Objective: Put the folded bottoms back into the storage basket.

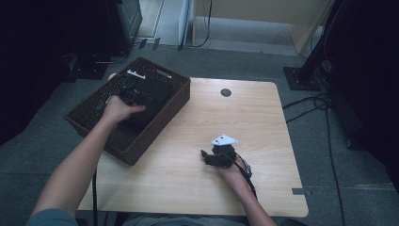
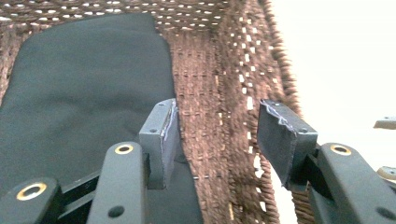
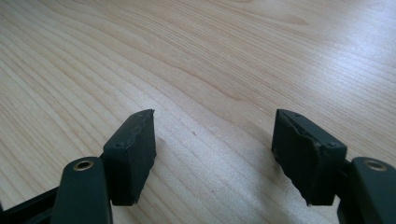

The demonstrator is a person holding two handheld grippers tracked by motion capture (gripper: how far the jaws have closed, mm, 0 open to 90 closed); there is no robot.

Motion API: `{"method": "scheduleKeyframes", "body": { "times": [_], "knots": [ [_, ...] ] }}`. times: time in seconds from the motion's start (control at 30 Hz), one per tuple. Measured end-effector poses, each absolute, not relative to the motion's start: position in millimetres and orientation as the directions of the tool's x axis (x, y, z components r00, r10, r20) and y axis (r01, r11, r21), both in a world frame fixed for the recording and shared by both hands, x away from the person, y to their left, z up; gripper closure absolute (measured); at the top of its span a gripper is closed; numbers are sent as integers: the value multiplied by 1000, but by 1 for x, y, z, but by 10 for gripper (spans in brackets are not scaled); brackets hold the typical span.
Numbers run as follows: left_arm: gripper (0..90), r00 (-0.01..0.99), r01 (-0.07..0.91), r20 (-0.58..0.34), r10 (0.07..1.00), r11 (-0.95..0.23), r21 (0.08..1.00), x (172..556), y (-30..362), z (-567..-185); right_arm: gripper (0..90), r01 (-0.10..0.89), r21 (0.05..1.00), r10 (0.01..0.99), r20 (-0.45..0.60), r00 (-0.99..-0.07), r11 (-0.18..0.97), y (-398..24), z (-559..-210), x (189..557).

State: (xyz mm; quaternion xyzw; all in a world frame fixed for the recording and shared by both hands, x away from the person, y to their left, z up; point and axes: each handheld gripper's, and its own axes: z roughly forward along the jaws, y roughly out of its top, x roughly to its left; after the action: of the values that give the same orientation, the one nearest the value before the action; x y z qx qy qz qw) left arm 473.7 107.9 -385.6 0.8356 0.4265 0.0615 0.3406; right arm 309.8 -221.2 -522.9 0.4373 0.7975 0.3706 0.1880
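So the left gripper (image 2: 215,140) sits over the wicker basket (image 1: 169,101), fingers (image 2: 161,140) spread with nothing between them. The black cloth (image 2: 84,93) lies flat on the basket floor, probably folded to fit. The right gripper (image 3: 215,154) rests low over the bare desk (image 3: 210,56), fingers apart and empty, likely just parked out of the way.

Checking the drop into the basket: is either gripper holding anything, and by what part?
Nothing is held. The left gripper stands open above the black cloth in the basket; the right gripper is open over the table.
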Motion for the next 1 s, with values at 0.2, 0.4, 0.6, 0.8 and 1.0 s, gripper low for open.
{"method": "scheduleKeyframes", "body": {
  "times": [0.2,0.4,0.6,0.8,1.0],
  "knots": [
    [503,643,665,-200,739,-409,625,462,103,-380,304,559,755,837,24,-547,343,-221,-523,310],
    [507,658,659,-221,720,-408,632,452,98,-377,304,559,755,837,24,-546,343,-221,-523,310],
    [503,679,639,-208,704,-428,638,443,88,-381,305,559,755,837,24,-546,343,-221,-523,310],
    [503,686,641,-217,695,-435,633,439,81,-394,305,559,755,837,24,-546,343,-221,-523,310],
    [516,692,643,-227,686,-442,625,437,76,-405,304,560,754,837,26,-546,342,-221,-523,310]
  ]
}}
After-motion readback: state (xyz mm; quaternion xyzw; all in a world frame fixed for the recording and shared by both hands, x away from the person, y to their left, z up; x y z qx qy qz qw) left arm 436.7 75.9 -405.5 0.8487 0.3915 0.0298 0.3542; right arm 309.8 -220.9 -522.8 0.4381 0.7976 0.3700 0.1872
